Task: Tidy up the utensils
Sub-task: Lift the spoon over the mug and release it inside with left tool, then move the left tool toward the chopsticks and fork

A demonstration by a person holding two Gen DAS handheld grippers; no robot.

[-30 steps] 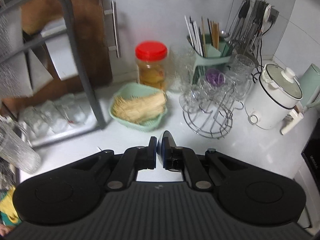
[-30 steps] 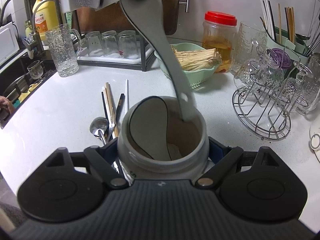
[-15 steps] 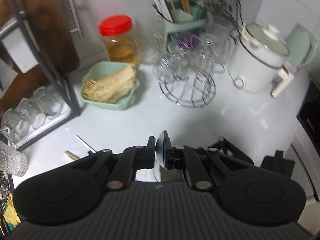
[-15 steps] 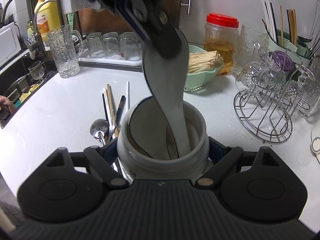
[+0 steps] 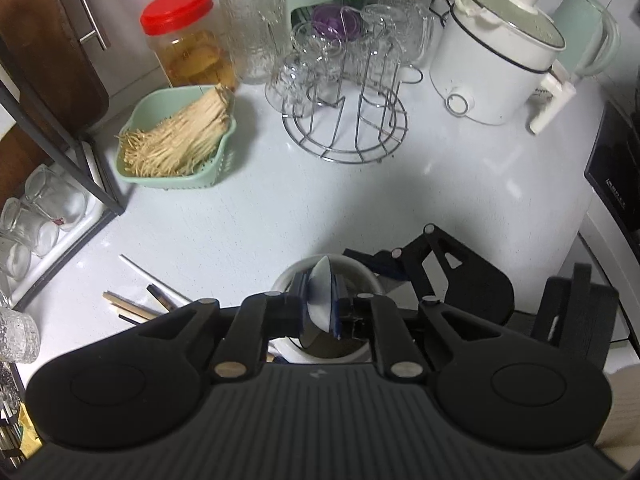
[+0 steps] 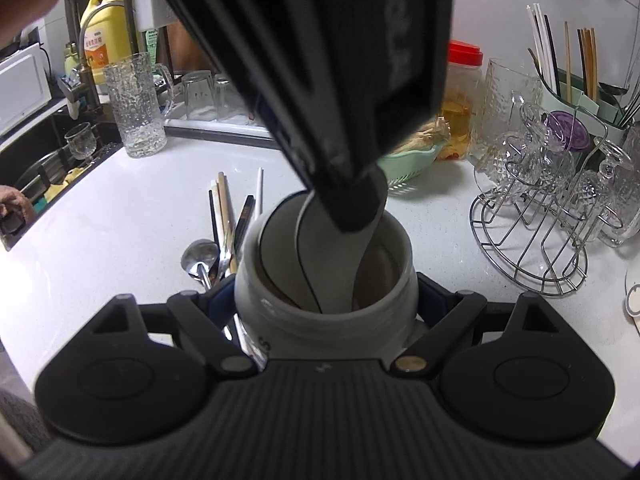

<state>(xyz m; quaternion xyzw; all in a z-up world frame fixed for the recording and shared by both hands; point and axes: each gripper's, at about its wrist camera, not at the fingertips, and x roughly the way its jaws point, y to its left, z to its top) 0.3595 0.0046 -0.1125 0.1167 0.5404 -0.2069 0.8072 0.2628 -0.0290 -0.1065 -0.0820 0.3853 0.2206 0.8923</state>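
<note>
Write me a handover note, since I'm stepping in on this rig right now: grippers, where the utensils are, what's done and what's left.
Right gripper: shut on the white ceramic holder, which stands on the counter.
Left gripper: directly over the holder, opening, a white spoon still between its fingers, the spoon's lower end already down inside the holder.
Done: another white spoon is already in the holder.
Left: let this spoon go, then collect the chopsticks and the metal spoon lying on the counter beside the holder.
</note>
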